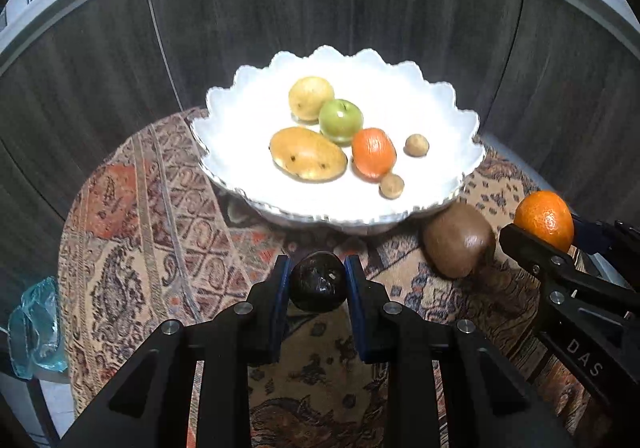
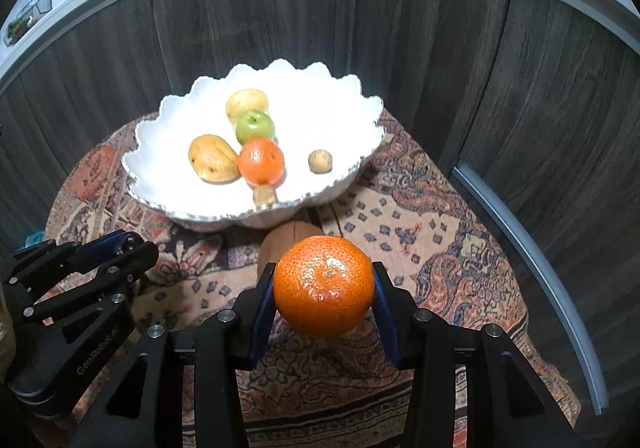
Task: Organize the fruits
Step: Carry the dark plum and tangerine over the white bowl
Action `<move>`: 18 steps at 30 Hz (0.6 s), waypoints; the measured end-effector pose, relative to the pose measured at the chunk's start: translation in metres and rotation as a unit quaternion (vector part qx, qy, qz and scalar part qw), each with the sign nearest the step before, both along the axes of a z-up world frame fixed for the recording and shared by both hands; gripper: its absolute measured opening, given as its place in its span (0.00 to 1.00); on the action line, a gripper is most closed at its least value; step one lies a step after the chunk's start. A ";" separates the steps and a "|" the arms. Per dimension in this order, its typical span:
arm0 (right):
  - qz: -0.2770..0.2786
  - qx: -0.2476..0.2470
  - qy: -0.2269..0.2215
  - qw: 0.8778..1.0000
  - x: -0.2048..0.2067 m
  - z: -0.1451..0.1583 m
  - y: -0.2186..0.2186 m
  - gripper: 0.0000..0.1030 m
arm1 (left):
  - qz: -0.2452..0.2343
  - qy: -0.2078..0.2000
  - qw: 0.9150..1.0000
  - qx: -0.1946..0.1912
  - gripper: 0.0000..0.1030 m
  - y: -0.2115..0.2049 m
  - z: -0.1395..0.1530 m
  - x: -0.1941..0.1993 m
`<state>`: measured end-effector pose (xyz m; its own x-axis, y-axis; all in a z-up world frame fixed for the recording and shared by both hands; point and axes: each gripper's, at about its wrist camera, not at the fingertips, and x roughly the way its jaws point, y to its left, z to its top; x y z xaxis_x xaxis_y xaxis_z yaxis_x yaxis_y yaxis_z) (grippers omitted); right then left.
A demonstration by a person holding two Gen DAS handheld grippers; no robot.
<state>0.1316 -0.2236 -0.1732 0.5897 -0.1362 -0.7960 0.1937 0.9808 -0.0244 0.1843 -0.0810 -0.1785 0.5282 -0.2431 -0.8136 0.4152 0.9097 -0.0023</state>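
Left wrist view: left gripper at lower centre, clenched on a dark, wrinkled fruit, pinned between the blue pads. White scalloped bowl straight ahead, upper centre of the frame, on a patterned cloth. Inside: two yellow fruits, a green apple, a small orange and two little brown fruits. Brown kiwi loose on the cloth at lower right, just beside the bowl's near wall, long axis tilted up-left to down-right. Right gripper at the far right edge, grasping a mandarin.

Right wrist view: right gripper at lower centre, shut around the mandarin, which fills the gap between the pads. Bowl ahead and to the upper left. Kiwi mostly hidden behind the mandarin, so touching the bowl or not: hard to say. Left gripper at the left edge, seen side-on, its load out of sight here.

Probably mid-carry, both fruits off the cloth. Bowl dead ahead for the left tongs, up and leftward for the right; kiwi nearer the right side.
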 end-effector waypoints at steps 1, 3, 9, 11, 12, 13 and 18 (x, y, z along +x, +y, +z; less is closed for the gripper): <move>0.001 -0.001 -0.004 1.000 0.002 0.004 0.000 0.44 | 0.001 -0.003 1.000 -0.001 0.27 0.000 0.004 0.001; 0.002 -0.002 -0.011 1.000 0.006 0.010 -0.001 0.44 | 0.001 -0.009 1.000 -0.003 0.27 0.000 0.010 0.004; 0.015 -0.006 -0.023 1.000 0.028 0.027 -0.003 0.44 | 0.007 -0.024 1.000 -0.011 0.27 0.001 0.026 0.020; 0.018 -0.009 -0.026 0.999 0.037 0.030 -0.004 0.44 | 0.009 -0.028 1.000 -0.009 0.27 0.001 0.029 0.026; 0.019 -0.009 -0.027 0.999 0.040 0.030 -0.004 0.44 | 0.010 -0.031 0.999 -0.009 0.27 0.000 0.031 0.029; 0.021 -0.010 -0.028 0.999 0.045 0.031 -0.005 0.44 | 0.010 -0.032 0.999 -0.008 0.27 -0.001 0.031 0.032; 0.026 -0.002 -0.017 1.000 0.061 0.025 -0.007 0.44 | 0.013 -0.033 0.999 -0.008 0.27 -0.004 0.030 0.050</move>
<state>0.1930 -0.2302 -0.1484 0.6234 -0.1070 -0.7746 0.1431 0.9895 -0.0215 0.2342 -0.0848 -0.1486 0.5876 -0.2407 -0.7725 0.3903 0.9206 0.0101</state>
